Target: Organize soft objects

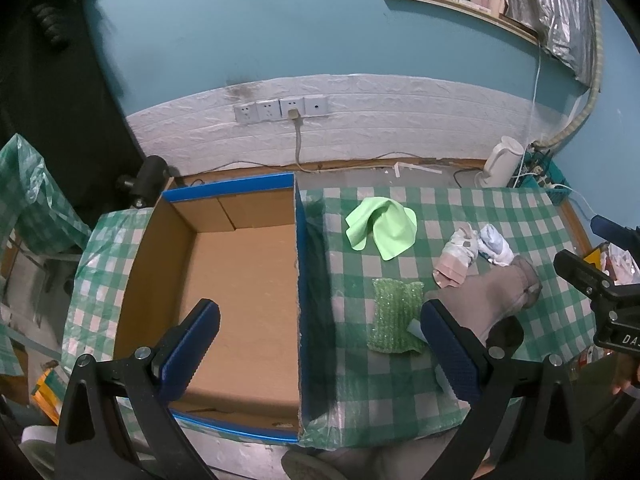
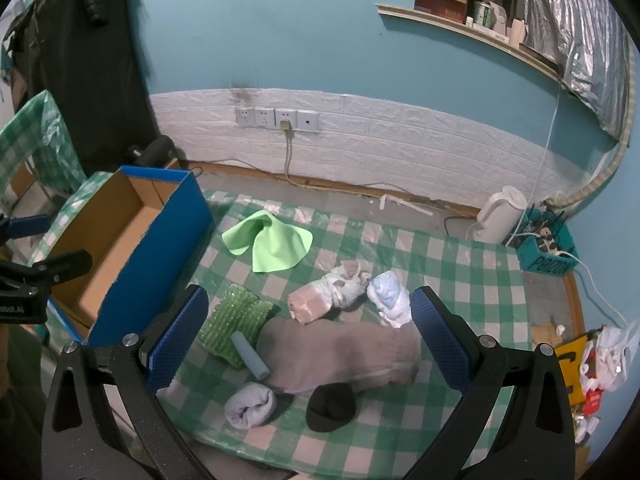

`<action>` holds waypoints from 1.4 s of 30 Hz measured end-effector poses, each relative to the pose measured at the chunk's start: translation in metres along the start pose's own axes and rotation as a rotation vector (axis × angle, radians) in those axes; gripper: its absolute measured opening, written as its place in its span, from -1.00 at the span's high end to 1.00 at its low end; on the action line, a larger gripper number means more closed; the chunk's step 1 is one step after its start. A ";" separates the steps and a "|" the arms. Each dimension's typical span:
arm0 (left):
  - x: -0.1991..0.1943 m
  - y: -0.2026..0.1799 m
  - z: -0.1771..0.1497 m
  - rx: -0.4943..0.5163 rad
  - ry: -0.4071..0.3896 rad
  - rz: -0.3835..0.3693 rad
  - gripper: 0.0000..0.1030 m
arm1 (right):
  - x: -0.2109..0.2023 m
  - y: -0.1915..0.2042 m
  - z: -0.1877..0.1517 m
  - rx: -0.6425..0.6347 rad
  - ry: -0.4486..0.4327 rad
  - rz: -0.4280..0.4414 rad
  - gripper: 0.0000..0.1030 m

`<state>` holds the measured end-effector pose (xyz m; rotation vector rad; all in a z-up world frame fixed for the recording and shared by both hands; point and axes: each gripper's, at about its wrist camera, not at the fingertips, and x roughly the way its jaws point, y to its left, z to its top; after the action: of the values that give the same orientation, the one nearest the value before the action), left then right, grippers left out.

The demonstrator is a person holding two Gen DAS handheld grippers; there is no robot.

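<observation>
Right tool [image 2: 308, 336] spread wide, holding nothing, poised above the grey knit sock [image 2: 340, 356] lying across the checked bench [image 2: 460, 264]. Left tool [image 1: 320, 344] also spread and holding nothing, straddling the right wall of the cardboard box [image 1: 240, 280]; box interior bare.

Loose items, all on the bench to the right of the box: green cloth [image 2: 268, 244], green bubble wrap [image 2: 236, 316] with a pale blue tube [image 2: 250, 354] on it, pink-and-white bundle [image 2: 324, 298], white-blue bundle [image 2: 390, 298], rolled white sock [image 2: 250, 400], black sock ball [image 2: 330, 402].

Judgement: step in hand is first pick, likely the grey sock.
- Lower over its mid-length, clear of the tube touching its left end.
- Pinch a thick fold, not one layer; knit will stretch and sag.
- Lift high enough that the trailing end passes the box wall.
- Risk: dragging the neighbouring bundles, which touch it.
</observation>
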<state>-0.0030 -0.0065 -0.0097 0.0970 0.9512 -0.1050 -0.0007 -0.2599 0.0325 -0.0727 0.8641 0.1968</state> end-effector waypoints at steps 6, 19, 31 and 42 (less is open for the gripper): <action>0.000 -0.001 0.000 0.000 0.000 0.000 -0.97 | 0.000 -0.002 -0.001 0.001 0.001 0.000 -0.95; 0.000 -0.003 -0.001 0.002 0.001 0.001 -0.97 | 0.000 -0.002 -0.001 0.001 0.003 0.000 -0.95; 0.000 -0.002 0.000 0.002 0.003 0.000 -0.97 | 0.000 -0.002 -0.001 0.001 0.005 0.000 -0.95; 0.000 -0.008 -0.001 0.003 0.007 -0.001 -0.97 | 0.000 -0.002 -0.001 0.002 0.006 0.000 -0.95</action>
<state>-0.0053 -0.0143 -0.0107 0.0992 0.9584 -0.1073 -0.0007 -0.2624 0.0318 -0.0717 0.8707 0.1963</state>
